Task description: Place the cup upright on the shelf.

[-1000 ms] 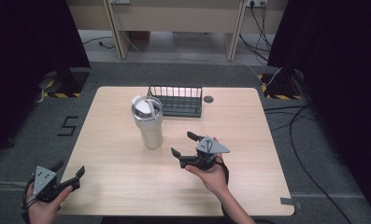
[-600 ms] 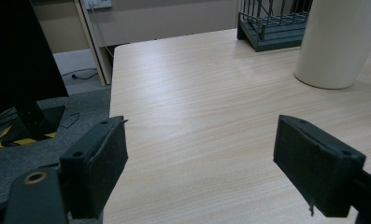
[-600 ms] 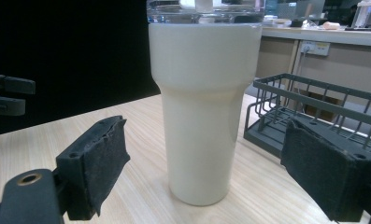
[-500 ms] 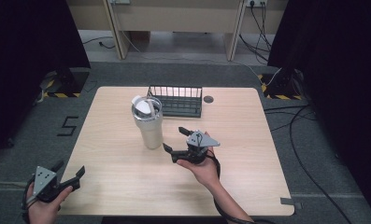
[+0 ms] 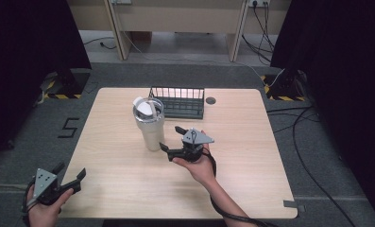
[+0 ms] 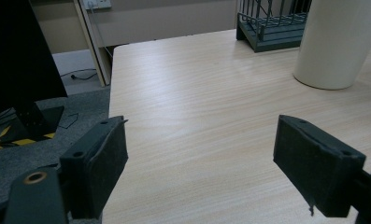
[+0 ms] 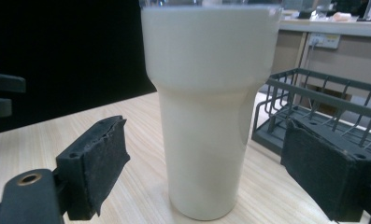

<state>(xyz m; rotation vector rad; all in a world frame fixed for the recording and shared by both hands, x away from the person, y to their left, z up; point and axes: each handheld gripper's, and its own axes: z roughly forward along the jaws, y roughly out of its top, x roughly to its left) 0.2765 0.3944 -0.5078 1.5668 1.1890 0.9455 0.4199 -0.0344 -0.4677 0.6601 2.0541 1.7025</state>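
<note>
A tall cream tumbler (image 5: 149, 124) with a clear lid stands upright on the wooden table (image 5: 242, 156), just in front of a dark wire rack (image 5: 177, 102). My right gripper (image 5: 171, 139) is open and points at the tumbler from its right, a short way off; in the right gripper view the tumbler (image 7: 206, 107) rises between the two spread pads (image 7: 99, 163). My left gripper (image 5: 71, 173) is open at the table's near left corner, holding nothing; its view looks across bare table toward the tumbler's base (image 6: 335, 44).
A small dark round disc (image 5: 210, 100) lies on the table right of the rack (image 7: 323, 112). Cables (image 5: 298, 118) trail on the floor to the right, and the table's left edge (image 6: 109, 93) drops to grey carpet.
My right gripper has moved left and slightly forward toward the tumbler, staying open. The left gripper has stayed put.
</note>
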